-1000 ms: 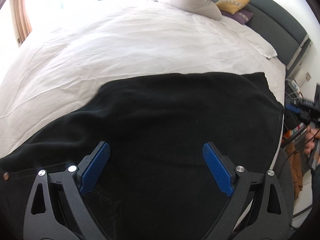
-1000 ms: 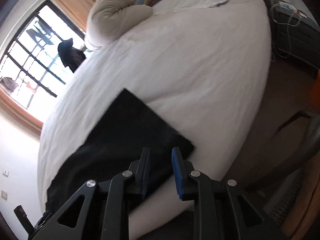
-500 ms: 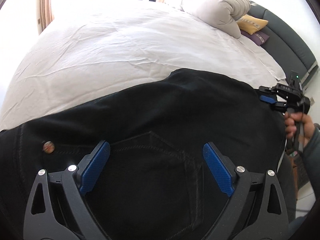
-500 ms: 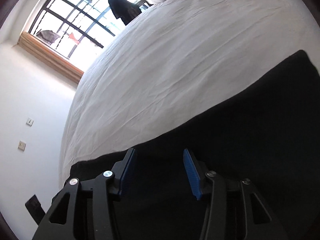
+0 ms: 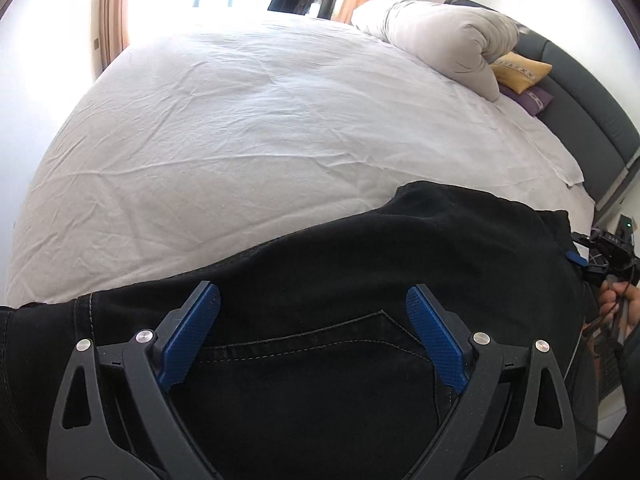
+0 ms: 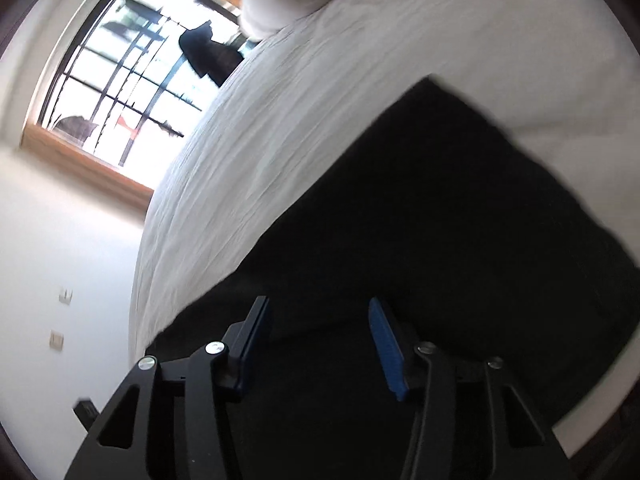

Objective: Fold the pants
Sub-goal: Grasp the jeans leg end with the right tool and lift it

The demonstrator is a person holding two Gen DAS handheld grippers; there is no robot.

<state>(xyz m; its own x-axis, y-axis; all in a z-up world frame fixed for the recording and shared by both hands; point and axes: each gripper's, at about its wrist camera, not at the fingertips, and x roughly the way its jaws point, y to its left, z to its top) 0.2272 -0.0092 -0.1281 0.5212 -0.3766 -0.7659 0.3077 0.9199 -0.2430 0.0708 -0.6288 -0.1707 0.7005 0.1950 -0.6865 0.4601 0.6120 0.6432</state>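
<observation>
The black pants [image 5: 360,280] are spread along the near edge of a bed covered by a white sheet [image 5: 260,128], with a stitched back pocket [image 5: 320,344] turned upward between the blue pads of the left gripper [image 5: 313,332]. That gripper's jaws are held wide apart above the cloth, and nothing is pinched between them. The right gripper [image 6: 320,336] is seen over the dark fabric in its own blurred view; its jaws have just been opening, and no fabric is clamped by its pads. At the far right of the left wrist view, that same gripper is seen beside the pants' right end, carried by a hand [image 5: 620,304]. A rolled duvet [image 5: 440,40] and a yellow cushion [image 5: 520,72] are placed at the far right by the grey headboard [image 5: 592,112].
</observation>
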